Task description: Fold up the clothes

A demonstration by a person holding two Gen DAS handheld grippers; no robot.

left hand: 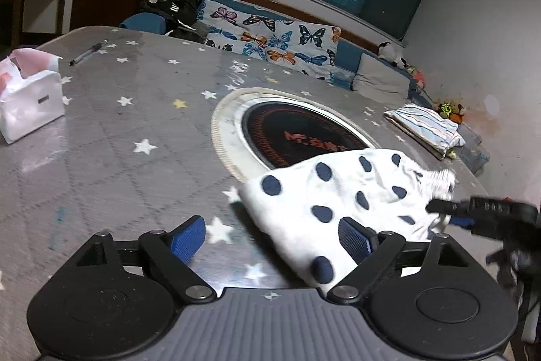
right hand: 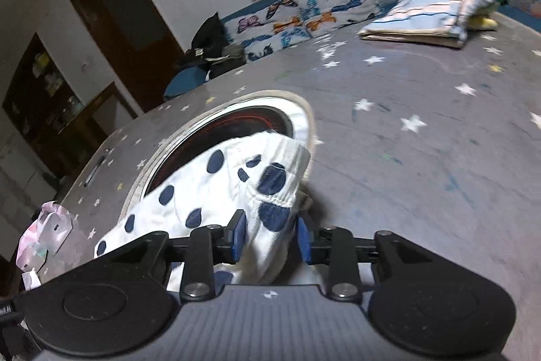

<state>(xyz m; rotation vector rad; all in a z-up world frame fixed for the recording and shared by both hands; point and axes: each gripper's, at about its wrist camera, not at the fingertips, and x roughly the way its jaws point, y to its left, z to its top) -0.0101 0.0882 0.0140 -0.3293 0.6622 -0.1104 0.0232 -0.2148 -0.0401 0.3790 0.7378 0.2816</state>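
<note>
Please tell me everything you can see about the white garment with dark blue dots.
The white garment is soft, knit-looking cloth with large navy dots and a gathered elastic band at one edge. It lies crumpled and partly folded on the grey star-patterned table cover, one part draped over the rim of the round black cooktop. The right gripper pinches a bunched fold near the band. The left gripper stands open, one pad beside the cloth.

Right tool [right hand: 270, 237] pinching polka-dot garment [right hand: 216, 185], starry grey table [right hand: 422, 158], folded striped cloth [right hand: 426, 12]
</note>
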